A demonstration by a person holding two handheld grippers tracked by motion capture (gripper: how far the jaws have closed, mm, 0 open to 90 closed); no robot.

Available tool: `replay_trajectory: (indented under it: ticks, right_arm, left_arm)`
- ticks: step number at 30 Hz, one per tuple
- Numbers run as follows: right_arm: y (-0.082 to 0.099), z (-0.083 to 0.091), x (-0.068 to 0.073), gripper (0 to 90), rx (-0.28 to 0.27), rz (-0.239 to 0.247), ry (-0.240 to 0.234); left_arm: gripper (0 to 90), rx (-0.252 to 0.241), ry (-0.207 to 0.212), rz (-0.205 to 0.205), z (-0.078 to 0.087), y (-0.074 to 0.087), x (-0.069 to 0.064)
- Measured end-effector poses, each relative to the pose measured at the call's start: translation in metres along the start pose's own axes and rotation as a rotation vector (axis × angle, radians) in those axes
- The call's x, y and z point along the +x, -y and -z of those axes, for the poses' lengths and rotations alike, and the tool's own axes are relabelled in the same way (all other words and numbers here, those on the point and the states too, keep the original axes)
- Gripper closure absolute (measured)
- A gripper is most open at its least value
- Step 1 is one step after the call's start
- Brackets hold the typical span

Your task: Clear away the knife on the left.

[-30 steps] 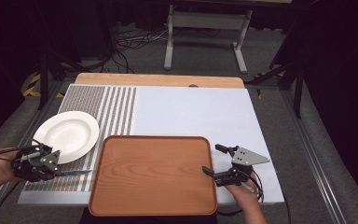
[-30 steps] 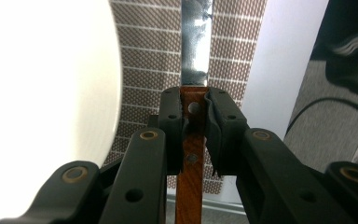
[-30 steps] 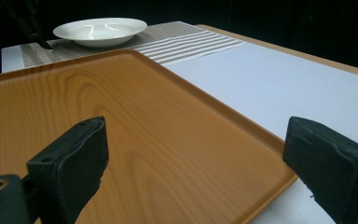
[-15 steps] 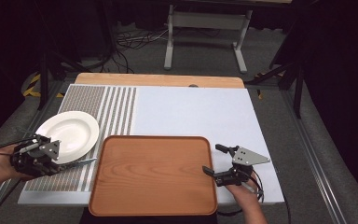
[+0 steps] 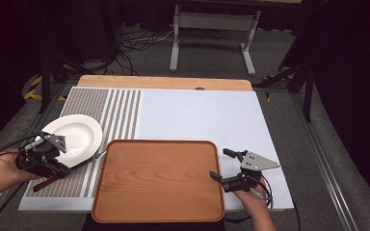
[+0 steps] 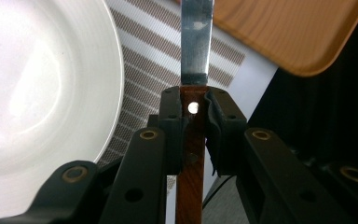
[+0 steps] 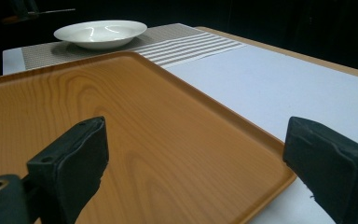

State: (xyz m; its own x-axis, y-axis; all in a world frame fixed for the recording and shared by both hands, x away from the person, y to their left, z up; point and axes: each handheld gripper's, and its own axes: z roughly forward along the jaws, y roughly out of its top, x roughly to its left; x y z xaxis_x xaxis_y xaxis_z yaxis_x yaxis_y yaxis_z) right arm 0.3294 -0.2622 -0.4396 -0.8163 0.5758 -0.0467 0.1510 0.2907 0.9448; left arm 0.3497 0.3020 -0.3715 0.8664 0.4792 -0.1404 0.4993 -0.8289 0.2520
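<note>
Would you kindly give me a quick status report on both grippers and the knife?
Left gripper shut on knife, blade between white plate and wooden tray. Right gripper open at tray's right edge, holding nothing. Nothing in the way.

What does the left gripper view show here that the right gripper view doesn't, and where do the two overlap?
Left gripper view alone: the left gripper shut on a knife, jaws clamping its wooden handle, with the steel blade pointing toward the tray's corner.

Right gripper view alone: the right gripper open, its jaws straddling the tray's near rim, and the white mat beyond it.

Both: the white plate, the striped placemat it sits on, and the wooden tray.
</note>
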Motion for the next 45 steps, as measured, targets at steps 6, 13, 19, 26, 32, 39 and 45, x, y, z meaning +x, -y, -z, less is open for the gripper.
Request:
replay_trajectory:
  ticks: [6,13,19,26,32,39,45]
  right_arm:
    - [0.000,0.000,-0.001,7.7,-0.001,0.000,0.000]
    - [0.000,0.001,-0.001,7.7,-0.002,-0.002,0.001]
    - [0.000,0.001,-0.001,7.7,-0.002,-0.003,0.001]
    - [0.000,0.001,-0.001,7.7,-0.002,-0.003,0.002]
    - [0.001,0.001,-0.002,7.7,-0.004,-0.003,0.000]
    - [0.000,0.002,-0.001,7.7,-0.005,0.001,0.000]
    - [0.000,0.002,-0.001,7.7,-0.005,0.001,-0.001]
  left_arm:
    - [77.9,-0.056,0.050,0.052,0.003,-0.007,-0.002]
    - [77.8,-0.119,0.069,0.110,0.004,-0.012,-0.004]
    - [77.8,-0.149,0.084,0.140,0.003,-0.018,-0.009]
    - [77.8,-0.157,0.100,0.159,-0.003,-0.030,-0.020]
    - [77.8,-0.158,0.099,0.183,-0.009,-0.043,-0.031]
    - [77.8,-0.146,0.086,0.203,-0.016,-0.054,-0.041]
    - [77.7,-0.153,0.099,0.203,-0.021,-0.063,-0.048]
